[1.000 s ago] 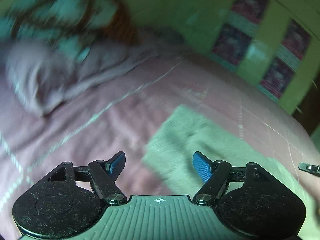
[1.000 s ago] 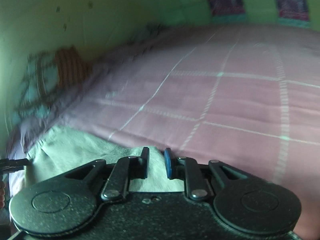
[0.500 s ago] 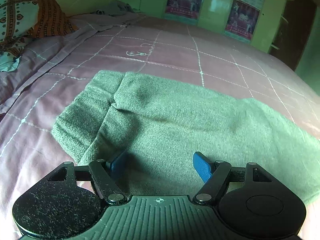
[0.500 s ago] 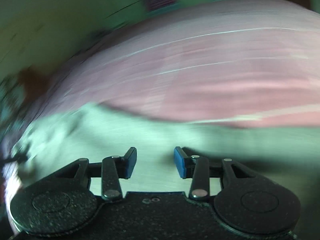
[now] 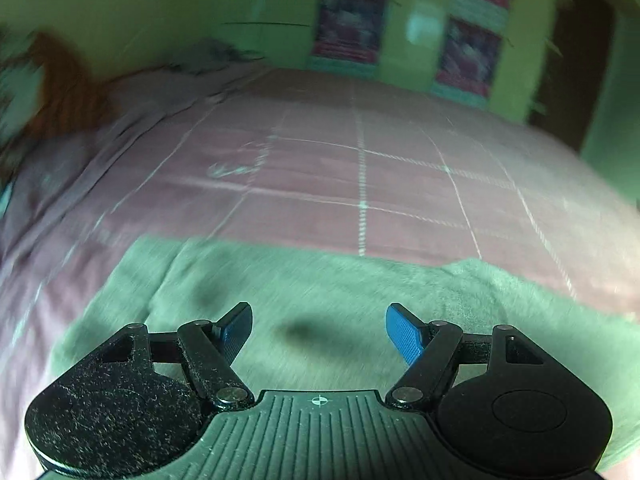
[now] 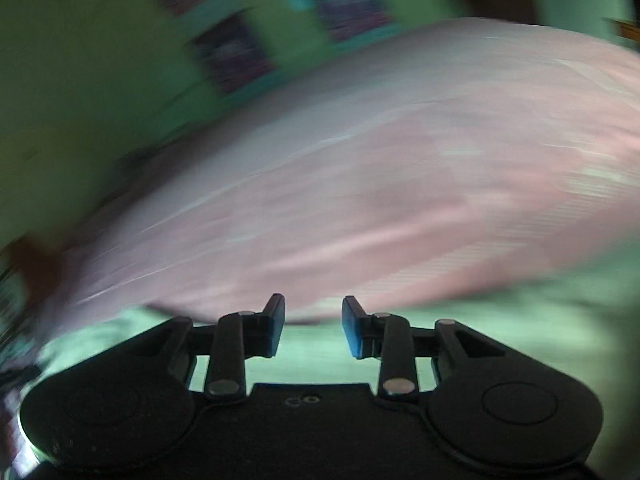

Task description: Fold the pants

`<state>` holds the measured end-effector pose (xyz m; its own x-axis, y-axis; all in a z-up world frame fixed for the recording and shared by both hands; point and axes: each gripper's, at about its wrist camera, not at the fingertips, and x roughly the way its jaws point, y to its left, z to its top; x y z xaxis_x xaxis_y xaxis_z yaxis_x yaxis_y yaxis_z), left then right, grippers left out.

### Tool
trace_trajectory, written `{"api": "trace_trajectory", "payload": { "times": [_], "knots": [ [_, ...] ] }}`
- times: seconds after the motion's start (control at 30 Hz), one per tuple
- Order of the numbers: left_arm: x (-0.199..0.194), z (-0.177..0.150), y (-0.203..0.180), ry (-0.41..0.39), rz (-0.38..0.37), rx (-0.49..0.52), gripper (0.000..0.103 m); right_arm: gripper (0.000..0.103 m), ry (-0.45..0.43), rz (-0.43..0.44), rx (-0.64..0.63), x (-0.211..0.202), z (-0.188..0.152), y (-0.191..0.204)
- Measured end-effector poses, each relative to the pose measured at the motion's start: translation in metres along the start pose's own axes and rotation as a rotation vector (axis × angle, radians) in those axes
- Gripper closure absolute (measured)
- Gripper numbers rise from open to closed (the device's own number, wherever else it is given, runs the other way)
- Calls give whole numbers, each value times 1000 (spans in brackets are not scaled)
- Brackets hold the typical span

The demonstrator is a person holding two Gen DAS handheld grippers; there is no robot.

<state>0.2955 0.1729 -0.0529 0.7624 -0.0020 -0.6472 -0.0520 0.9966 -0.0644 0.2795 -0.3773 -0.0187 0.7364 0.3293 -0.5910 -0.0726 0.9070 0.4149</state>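
The grey-green pants [image 5: 328, 292] lie flat on the pink checked bedsheet [image 5: 360, 168], spread across the near part of the bed. My left gripper [image 5: 319, 332] is open and empty, just above the pants near their near edge. My right gripper [image 6: 313, 328] is open and empty too, over the pants [image 6: 520, 320] in a heavily blurred right wrist view, with the sheet [image 6: 360, 180] beyond.
Patterned pillows [image 5: 44, 80] and a crumpled lilac cover [image 5: 132, 108] lie at the far left of the bed. A green wall with posters [image 5: 400, 32] stands behind the bed. A dark doorway [image 5: 576, 52] is at the right.
Both grippers are swinging fast. The left view tipped up from the pants toward the far wall. The right gripper's fingers have opened wider from nearly shut.
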Motion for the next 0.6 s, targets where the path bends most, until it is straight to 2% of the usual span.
{"api": "trace_trajectory", "payload": {
  "times": [0.1,0.17,0.23,0.27,0.3,0.33,0.37,0.43,0.53,0.57,0.6],
  "knots": [
    [28,7,-11,51,16,99,29,70,68,144,-111,65,-6,91],
    [46,3,-9,95,37,127,29,70,114,222,-169,106,-17,146],
    [63,-8,-4,131,29,143,24,71,181,274,-219,146,-33,188],
    [64,-10,-2,120,26,149,19,70,216,284,-239,162,-43,202],
    [64,-9,-1,123,20,145,19,69,257,260,-280,183,-53,213],
    [60,-5,-3,126,18,143,19,69,293,196,-331,200,-64,220],
    [53,0,-3,97,28,145,19,69,274,172,-365,205,-70,224],
    [42,7,2,30,39,123,19,66,240,163,-357,202,-67,229],
    [61,5,12,95,61,94,19,66,156,214,-358,194,-60,238],
    [66,-1,12,109,60,120,19,65,151,207,-386,197,-61,242],
    [63,-4,9,96,69,144,19,66,185,190,-407,205,-63,244]
  ]
}}
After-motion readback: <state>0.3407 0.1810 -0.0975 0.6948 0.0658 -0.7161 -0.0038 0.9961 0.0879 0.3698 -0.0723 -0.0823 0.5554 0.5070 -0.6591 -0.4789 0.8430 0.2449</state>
